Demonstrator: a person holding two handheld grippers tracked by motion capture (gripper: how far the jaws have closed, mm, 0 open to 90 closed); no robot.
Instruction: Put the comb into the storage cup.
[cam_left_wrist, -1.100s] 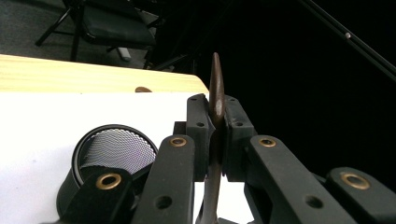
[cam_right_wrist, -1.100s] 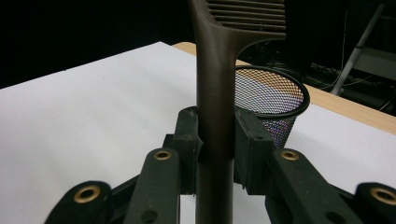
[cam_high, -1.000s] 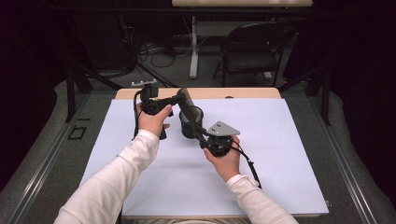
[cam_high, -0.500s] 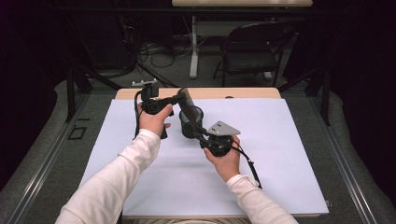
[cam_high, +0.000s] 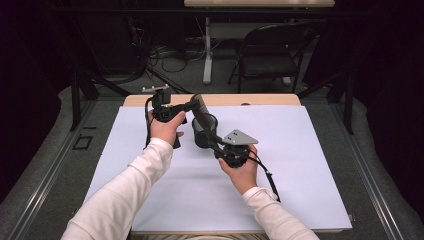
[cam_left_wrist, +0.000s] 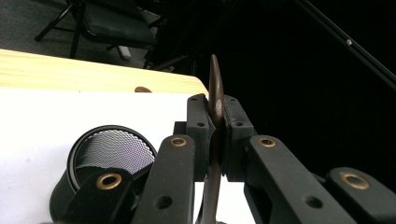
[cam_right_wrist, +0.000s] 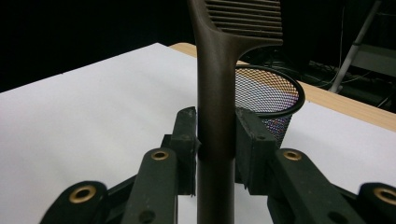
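Gripping one dark brown plastic comb, both hand-held grippers are clamping it above the black mesh cup. Dropping it inside is remaining.

The comb is dark brown. The mesh cup is black, fine-holed. Both grippers are black with brass-coloured rivets. White sheet over a pale wood table. White sleeves.

White sheet spread over wooden tabletop; beyond, dark folding chair, white table leg, tangled cables on grey floor, black curtain behind
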